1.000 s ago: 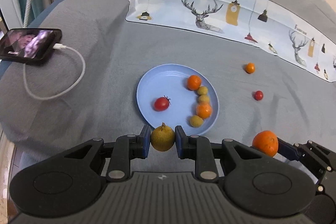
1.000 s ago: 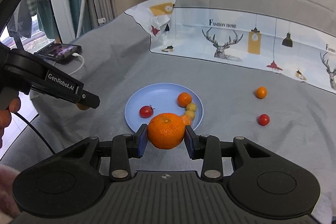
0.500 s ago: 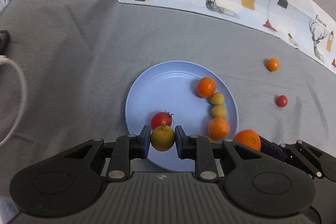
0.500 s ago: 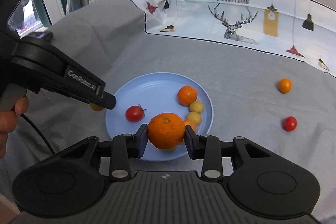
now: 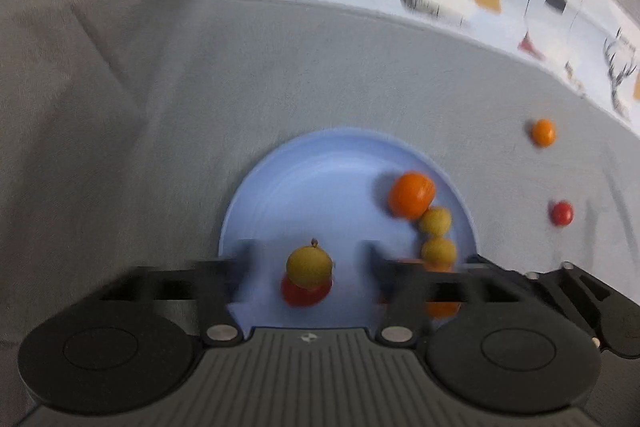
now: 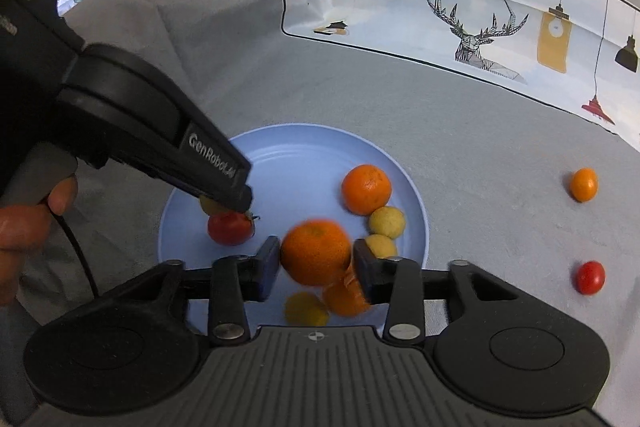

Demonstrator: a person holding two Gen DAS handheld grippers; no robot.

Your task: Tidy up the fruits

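Left claw: fingers spread wide, blurred, with clear gaps on both sides of the yellow-green fruit between them. That fruit sits over the near part of the blue plate, overlapping the red tomato just behind it; whether it rests on the tomato or the plate, cannot tell.

Right claw: fingers slightly apart, the large orange between them. Right finger looks off its skin; left finger very close, contact unclear. The orange is blurred, over the plate's near side.

On the plate, right side: a smaller orange, two yellow fruits in a line below it, then another orange piece and a yellow one near the rim, partly hidden by the claw.

Off the plate, on the grey cloth to the right: a small orange fruit and a small red tomato, well apart from the plate. A printed sheet with deer and lamps lies beyond.
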